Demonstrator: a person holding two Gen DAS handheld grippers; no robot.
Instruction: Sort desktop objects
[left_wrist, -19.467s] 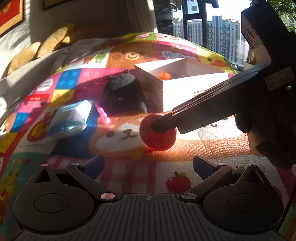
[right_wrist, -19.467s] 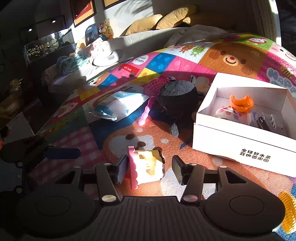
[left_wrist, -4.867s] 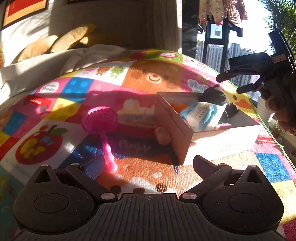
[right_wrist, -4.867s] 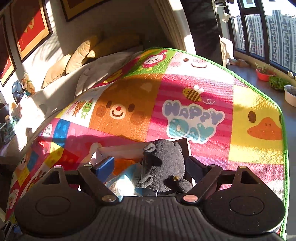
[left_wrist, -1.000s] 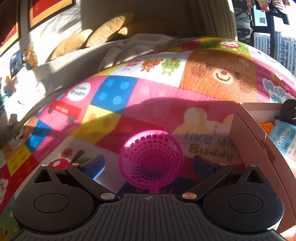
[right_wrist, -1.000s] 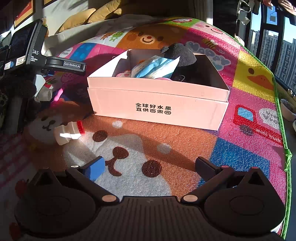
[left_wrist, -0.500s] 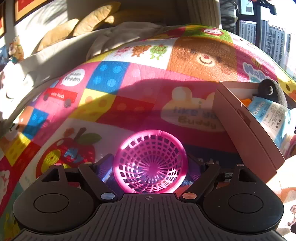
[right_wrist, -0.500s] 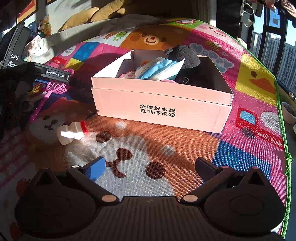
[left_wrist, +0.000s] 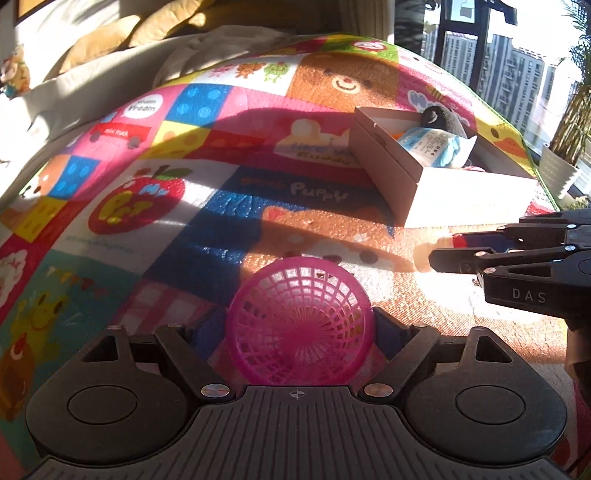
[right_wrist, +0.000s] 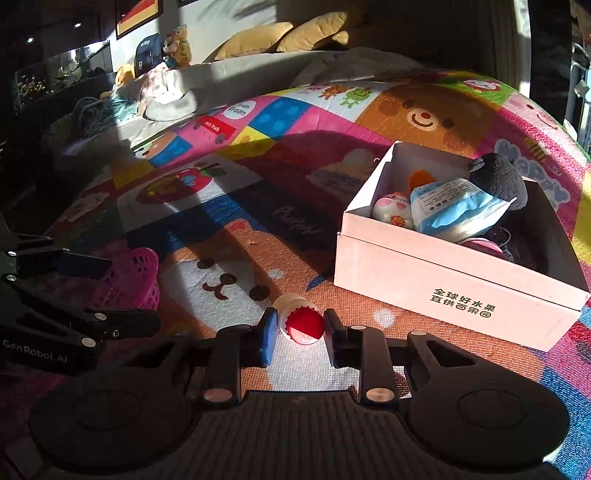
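We see open play mat (right_wrist: 229, 280) left of the white box (right_wrist: 454, 280). Our left gripper (left_wrist: 300, 325) grips the pink mesh basket (left_wrist: 300, 325). Our right gripper (right_wrist: 300, 328) is closing around the red-capped bottle (right_wrist: 301, 321), which lies on the mat just before the box.

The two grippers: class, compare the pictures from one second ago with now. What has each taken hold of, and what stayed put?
The left gripper has closed on the pink mesh basket. The right gripper has moved to the small red-capped bottle and its jaws are closing around the cap. The white box with the plush toy and wipes packet stayed put.
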